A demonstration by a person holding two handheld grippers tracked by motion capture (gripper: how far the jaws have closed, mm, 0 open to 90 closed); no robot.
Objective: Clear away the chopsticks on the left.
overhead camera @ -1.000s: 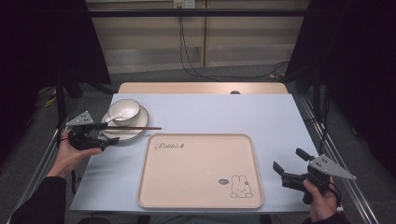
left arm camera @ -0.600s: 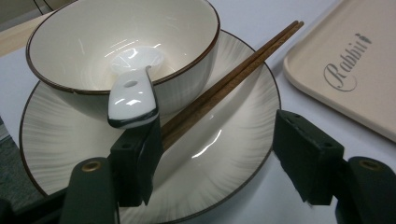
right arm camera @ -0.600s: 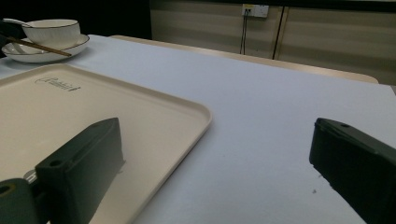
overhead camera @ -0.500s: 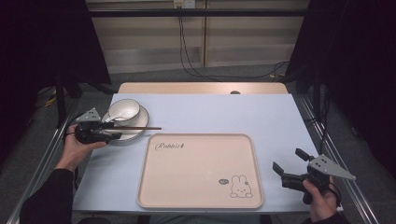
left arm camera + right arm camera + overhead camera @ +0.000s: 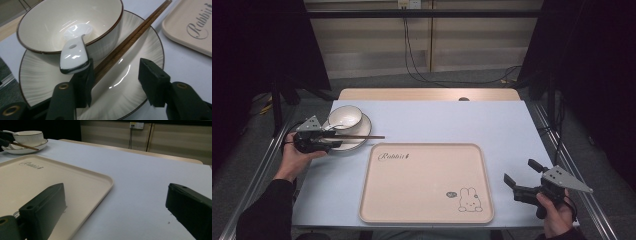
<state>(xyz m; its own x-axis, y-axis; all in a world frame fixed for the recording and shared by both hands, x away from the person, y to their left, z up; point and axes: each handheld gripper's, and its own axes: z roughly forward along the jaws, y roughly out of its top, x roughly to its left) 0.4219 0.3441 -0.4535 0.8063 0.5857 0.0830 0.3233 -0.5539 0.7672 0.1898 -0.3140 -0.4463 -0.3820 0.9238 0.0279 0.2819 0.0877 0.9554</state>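
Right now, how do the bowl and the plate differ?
The bowl is deep and smaller; the plate is shallow and wider. The bowl stands on the plate, while the plate lies on the table. The bowl holds a white spoon; the plate carries the chopsticks. Both are cream with a dark rim.

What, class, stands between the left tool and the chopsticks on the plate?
Nothing visible: the left tool is open, the chopsticks run up between its jaws beside the near one, and the spoon handle overhangs that jaw.

Wooden chopsticks (image 5: 125, 42) across ribbed plate (image 5: 140, 67) (beside cream bowl (image 5: 50, 22)).
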